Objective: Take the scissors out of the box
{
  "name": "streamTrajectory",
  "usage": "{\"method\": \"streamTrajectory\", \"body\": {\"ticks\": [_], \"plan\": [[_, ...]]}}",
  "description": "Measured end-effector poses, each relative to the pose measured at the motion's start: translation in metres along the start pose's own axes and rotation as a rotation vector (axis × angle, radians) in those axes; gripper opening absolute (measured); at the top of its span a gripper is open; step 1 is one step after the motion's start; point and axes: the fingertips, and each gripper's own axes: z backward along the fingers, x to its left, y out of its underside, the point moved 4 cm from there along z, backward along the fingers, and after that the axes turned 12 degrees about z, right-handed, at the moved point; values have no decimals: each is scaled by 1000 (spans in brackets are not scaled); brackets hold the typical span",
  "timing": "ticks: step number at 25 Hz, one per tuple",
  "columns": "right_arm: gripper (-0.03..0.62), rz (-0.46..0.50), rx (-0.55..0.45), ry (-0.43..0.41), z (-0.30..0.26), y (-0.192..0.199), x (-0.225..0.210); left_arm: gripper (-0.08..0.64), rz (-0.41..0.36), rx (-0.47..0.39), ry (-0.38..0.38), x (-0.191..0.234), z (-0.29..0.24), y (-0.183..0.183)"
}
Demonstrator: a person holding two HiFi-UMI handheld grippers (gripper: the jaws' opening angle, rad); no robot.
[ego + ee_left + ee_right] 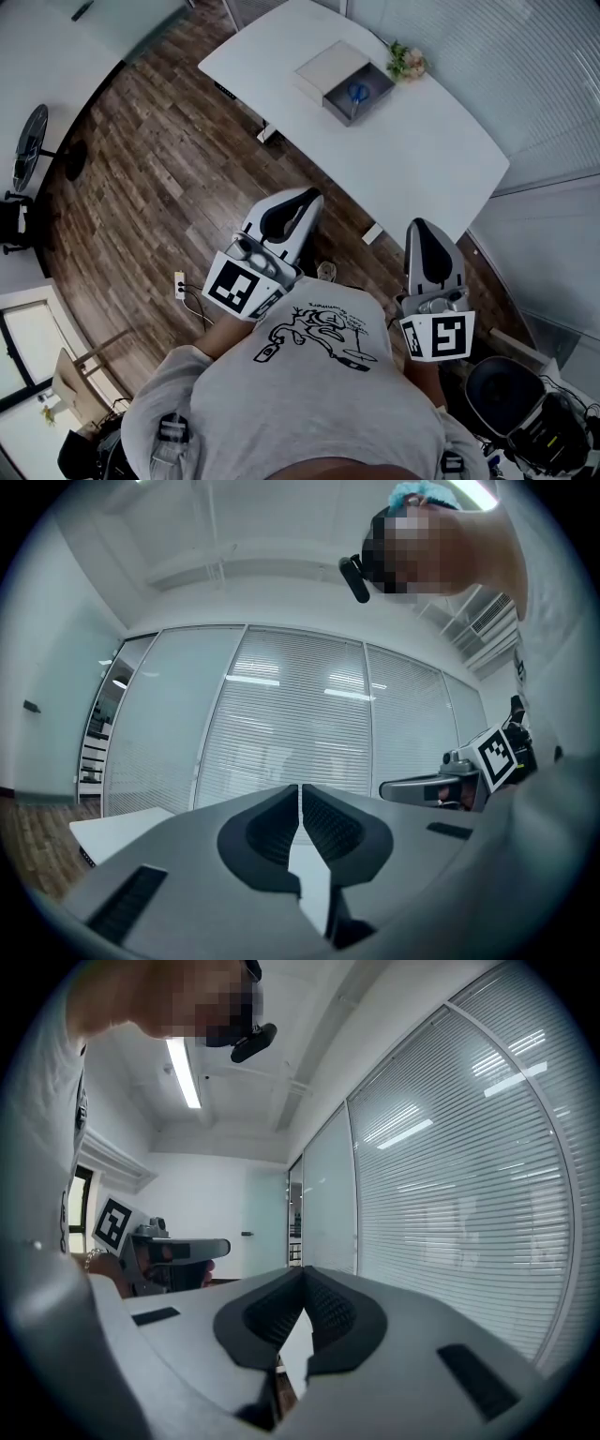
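In the head view, the scissors (358,92) are seen lying inside the open grey box (375,107), their blue handles showing; the box is set on the white table (422,159), well ahead of the person, with a small bunch of flowers (408,63) just beside it. The left gripper (302,201) and the right gripper (427,231) are held level and close to the body, well apart from the table; this is judged to be because the approach is not yet finished.

In the left gripper view, the jaws are shown pressed together with nothing between them; window blinds (281,724) and a corner of the table are faced, so the box is judged not yet lined up.

In the right gripper view, the jaws are likewise closed on nothing; the left gripper is seen alongside; the jaws will probably have to be opened before the scissors can be taken.
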Motion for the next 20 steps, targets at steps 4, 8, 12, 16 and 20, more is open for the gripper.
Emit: {"method": "streamTrajectory", "body": {"ticks": [4, 8, 12, 16, 20], "plan": [[6, -2, -6, 13, -11, 1, 1, 29, 1, 5, 5, 11, -2, 1], [6, -12, -1, 19, -28, 1, -2, 29, 2, 8, 9, 26, -10, -3], [6, -4, 11, 12, -51, 0, -3, 29, 13, 12, 10, 48, -20, -8], [6, -12, 15, 16, -81, -1, -11, 29, 19, 23, 14, 74, -39, -11], [6, -8, 29, 7, -113, -1, -17, 29, 19, 19, 18, 101, -57, -21]]}}
